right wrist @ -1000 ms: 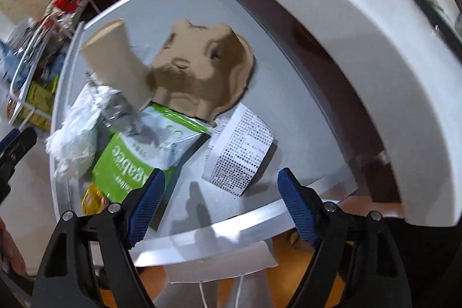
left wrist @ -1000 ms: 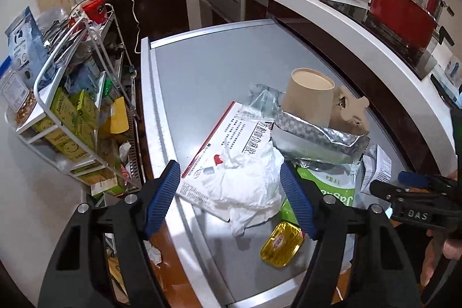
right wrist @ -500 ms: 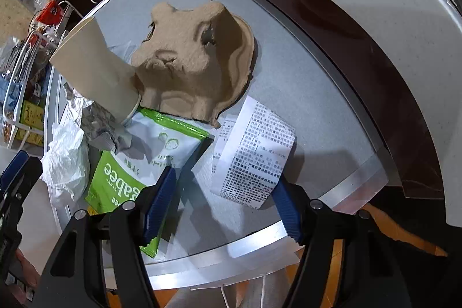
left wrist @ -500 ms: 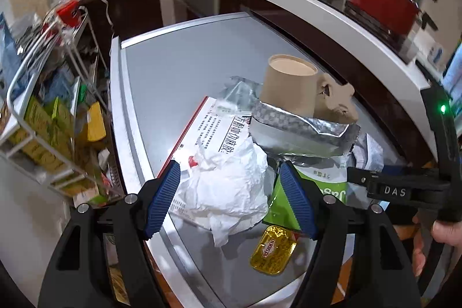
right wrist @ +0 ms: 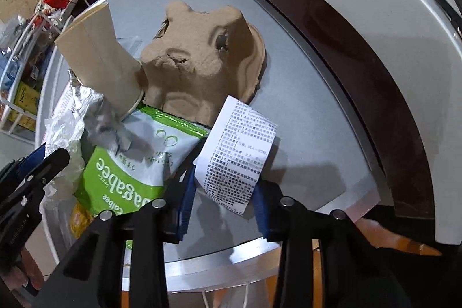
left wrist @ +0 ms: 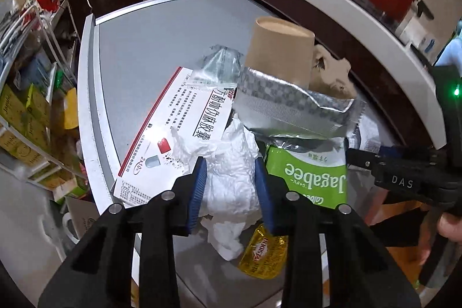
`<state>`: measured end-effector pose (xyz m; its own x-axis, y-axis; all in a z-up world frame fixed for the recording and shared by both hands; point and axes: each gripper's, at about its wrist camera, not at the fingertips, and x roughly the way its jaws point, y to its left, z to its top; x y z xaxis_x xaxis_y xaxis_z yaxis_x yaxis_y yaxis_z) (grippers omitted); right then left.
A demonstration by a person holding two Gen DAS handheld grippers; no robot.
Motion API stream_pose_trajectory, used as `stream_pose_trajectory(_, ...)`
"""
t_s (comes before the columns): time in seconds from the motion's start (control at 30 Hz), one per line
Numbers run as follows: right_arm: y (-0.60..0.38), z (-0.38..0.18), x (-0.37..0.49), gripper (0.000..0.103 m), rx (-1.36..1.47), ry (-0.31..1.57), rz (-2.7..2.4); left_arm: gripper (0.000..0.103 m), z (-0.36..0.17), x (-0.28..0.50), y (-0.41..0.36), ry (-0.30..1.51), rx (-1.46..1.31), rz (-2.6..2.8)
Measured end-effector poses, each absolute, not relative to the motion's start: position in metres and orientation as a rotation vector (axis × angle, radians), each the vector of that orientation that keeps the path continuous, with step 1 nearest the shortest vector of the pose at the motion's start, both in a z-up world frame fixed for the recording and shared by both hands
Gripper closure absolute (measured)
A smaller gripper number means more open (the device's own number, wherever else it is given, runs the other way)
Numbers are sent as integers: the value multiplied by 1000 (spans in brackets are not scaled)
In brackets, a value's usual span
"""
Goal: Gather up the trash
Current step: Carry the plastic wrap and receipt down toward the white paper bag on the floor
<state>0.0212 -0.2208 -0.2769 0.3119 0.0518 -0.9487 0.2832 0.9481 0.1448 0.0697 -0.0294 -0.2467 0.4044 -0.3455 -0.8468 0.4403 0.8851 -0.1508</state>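
Blue-padded grippers closing on trash at the near edge of a grey table (left wrist: 150,54)

Left wrist view: the left gripper (left wrist: 231,186) has its jaws pressed against both sides of a crumpled white tissue (left wrist: 234,178), gripping it; the tissue lies on a white printed medicine box (left wrist: 176,140), with a green Jagabee snack bag (left wrist: 311,178) to its right, a gold butter packet (left wrist: 264,253) nearer, and an upturned brown paper cup (left wrist: 281,51) on a silver foil wrapper (left wrist: 288,108) farther back.
Right wrist view: the right gripper (right wrist: 223,199) has its jaws narrowed around the near end of a white printed receipt (right wrist: 239,152), though contact cannot be told; the receipt lies right of the green bag (right wrist: 135,163), near a brown pulp cup carrier (right wrist: 202,57).
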Motion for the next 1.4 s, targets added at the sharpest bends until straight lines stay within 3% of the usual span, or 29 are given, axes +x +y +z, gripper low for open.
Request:
stream_pose_trajectory(0.43,-240,-245,-18,67,349,1178,-88,71,-208,65,-2,988,2,-512)
stream_pose_trajectory(0.77,-233,-182,-30,67,334,1062,45,71,-157,52,15,890,-76,-533)
stream_pose_trajectory(1.07,-230,-131,-73,67,326,1030,194,71,-113,-4,18,828,-90,-610)
stream_pose_trajectory(1.23,-228,-150,-105,67,295,1156,258,71,-124,-45,8,892,-59,-650)
stream_pose_trajectory(1.4,-228,-202,-130,67,309,1320,282,71,-168,-76,-12,1035,-39,-698)
